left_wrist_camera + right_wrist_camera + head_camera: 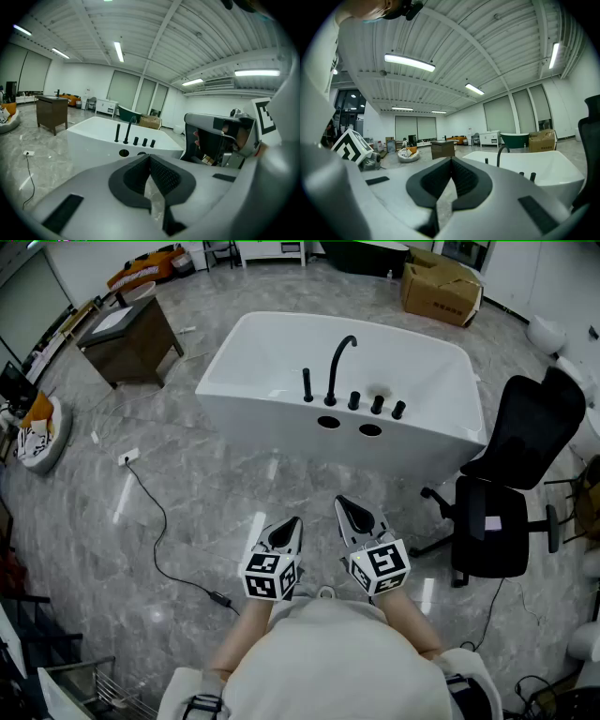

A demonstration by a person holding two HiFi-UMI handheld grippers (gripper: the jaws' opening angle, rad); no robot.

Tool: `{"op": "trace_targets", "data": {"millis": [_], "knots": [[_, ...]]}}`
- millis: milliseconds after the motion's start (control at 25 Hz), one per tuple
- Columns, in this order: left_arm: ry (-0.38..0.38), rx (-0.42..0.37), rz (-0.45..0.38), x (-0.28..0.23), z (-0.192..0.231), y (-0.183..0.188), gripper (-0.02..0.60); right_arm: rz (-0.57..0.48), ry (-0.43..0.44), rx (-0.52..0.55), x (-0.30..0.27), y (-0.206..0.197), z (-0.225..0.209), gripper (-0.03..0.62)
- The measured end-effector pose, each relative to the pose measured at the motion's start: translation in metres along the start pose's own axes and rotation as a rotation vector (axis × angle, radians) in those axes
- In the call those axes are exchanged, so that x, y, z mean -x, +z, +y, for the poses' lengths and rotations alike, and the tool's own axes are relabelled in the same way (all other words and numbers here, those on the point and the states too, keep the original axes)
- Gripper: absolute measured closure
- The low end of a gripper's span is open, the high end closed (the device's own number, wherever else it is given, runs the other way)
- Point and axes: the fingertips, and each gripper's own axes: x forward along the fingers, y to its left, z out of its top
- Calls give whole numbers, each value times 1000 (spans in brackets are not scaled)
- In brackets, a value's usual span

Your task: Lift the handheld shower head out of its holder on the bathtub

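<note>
- Bathtub (272,423) mid-floor; faucet (335,367) on its near rim, handheld shower head (307,385) just left of it.
- Office chair (530,432) right of bathtub; cabinet (131,343) left; cardboard box (439,287) behind.

Left gripper (286,526) and right gripper (349,509): pale grey moulded plastic shells, black ribbed pads at the tips, black rectangular patches on the shell tops. Each carries a white cube with black square markers (271,575). Person wears an off-white top (328,662).
</note>
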Motion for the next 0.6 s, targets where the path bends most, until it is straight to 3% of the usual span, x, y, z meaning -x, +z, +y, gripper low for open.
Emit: {"op": "trace_targets", "data": {"millis": [280,600], "knots": [[-25,20,-18,10,-32,-10,561,14,-8,26,31,-1,5,576],[-1,56,-25,22,-33,-22,561,40,19,40,46,-12,13,576]]}}
